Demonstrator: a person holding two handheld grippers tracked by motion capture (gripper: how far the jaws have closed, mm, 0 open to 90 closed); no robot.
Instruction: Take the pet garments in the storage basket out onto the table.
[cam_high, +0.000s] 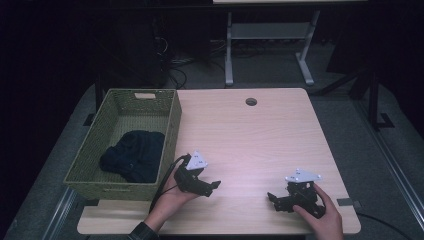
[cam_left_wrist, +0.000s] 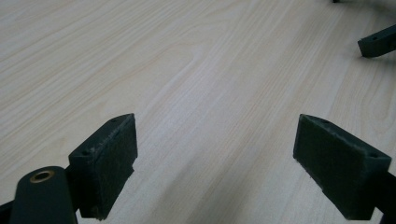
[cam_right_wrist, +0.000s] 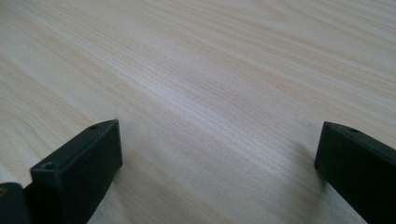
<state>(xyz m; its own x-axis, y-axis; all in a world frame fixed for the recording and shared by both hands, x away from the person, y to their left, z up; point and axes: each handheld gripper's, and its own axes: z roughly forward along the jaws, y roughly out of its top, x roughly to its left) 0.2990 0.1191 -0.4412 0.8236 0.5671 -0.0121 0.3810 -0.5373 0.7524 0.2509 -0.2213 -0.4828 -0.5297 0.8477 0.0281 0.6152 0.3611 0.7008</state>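
Resting low over the near part of the table (cam_high: 250, 135), both grippers face one another across bare wood, each held in one hand. The left gripper (cam_high: 212, 186) sits just beside the basket's near right corner, its jaws spread wide with nothing between them; in the left gripper view its pads (cam_left_wrist: 109, 158) frame plain woodgrain, and the tip of the other gripper shows at the upper right. The right gripper (cam_high: 274, 199) likewise stands wide apart and empty, its pads (cam_right_wrist: 81, 168) close above the tabletop. Farther back and to the left, the woven basket (cam_high: 172, 125) holds a dark garment (cam_high: 134, 155), bunched in its near half. Judged from this layout, the garment is stowed and the hands are at rest or about to begin; any further reach into the basket would best come from the left gripper, lifted clear of the rim before descending, jaws kept open until the cloth lies between them.
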